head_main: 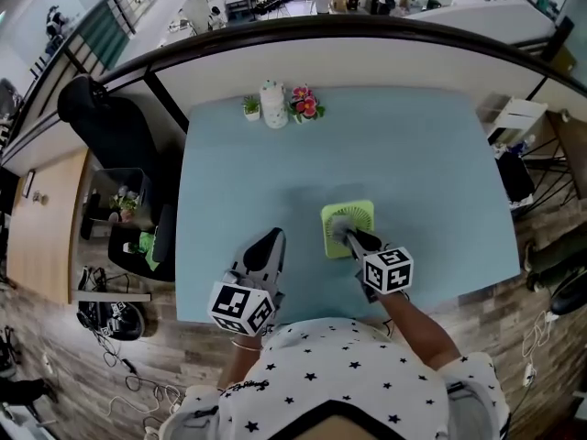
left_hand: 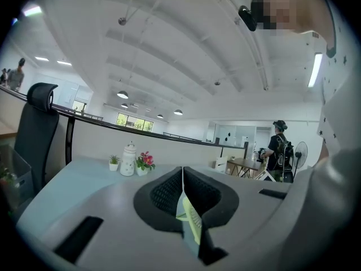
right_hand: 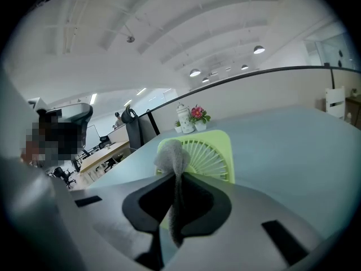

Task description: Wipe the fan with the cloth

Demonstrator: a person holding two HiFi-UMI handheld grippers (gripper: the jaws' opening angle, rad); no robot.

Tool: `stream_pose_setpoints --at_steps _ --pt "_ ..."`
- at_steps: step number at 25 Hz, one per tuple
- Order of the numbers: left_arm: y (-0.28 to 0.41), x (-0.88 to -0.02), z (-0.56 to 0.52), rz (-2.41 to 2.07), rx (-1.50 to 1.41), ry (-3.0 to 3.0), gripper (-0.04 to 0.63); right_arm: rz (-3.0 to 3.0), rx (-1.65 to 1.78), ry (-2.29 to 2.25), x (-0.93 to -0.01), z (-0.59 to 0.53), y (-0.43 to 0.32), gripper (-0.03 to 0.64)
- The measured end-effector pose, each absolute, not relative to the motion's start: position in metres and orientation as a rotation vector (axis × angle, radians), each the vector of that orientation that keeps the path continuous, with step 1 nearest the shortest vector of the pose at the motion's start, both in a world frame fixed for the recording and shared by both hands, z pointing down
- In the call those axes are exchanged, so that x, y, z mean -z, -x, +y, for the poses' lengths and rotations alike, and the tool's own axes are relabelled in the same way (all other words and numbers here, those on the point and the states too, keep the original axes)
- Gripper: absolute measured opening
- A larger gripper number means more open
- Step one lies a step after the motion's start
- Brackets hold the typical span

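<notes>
Blue table (head_main: 413, 154) — fan (head_main: 359, 212), jar (head_main: 273, 104), plant (head_main: 250, 108) and flowers (head_main: 304, 104).

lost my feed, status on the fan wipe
Right tongs shut on cloth, cloth on the fan. Left tongs shut, empty, clear of fan. Nothing in the way.

I count one fan (head_main: 359, 214), one cloth (head_main: 340, 224), one white jar (head_main: 273, 104), two potted plants (head_main: 251, 107) and one bench (head_main: 431, 172).
</notes>
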State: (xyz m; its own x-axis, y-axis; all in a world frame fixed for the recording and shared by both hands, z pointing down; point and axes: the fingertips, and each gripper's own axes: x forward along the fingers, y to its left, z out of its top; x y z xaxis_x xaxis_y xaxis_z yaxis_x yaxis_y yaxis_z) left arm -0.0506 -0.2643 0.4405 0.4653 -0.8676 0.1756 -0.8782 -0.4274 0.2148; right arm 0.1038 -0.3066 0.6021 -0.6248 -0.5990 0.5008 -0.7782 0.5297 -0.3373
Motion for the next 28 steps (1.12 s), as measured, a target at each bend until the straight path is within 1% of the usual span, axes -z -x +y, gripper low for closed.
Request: stream_pose_setpoints --at_steps 10,28 --pt "0.028 -0.439 -0.266 -1.438 -0.06 -2.478 0.032 -2.4 -0.797 -1.259 -0.605 -0.311 -0.143 0.028" --pt "0.023 -0.443 -0.265 -1.412 -0.06 -2.477 0.032 -2.322 -0.815 -1.394 -0.614 -0.322 -0.184 0.028"
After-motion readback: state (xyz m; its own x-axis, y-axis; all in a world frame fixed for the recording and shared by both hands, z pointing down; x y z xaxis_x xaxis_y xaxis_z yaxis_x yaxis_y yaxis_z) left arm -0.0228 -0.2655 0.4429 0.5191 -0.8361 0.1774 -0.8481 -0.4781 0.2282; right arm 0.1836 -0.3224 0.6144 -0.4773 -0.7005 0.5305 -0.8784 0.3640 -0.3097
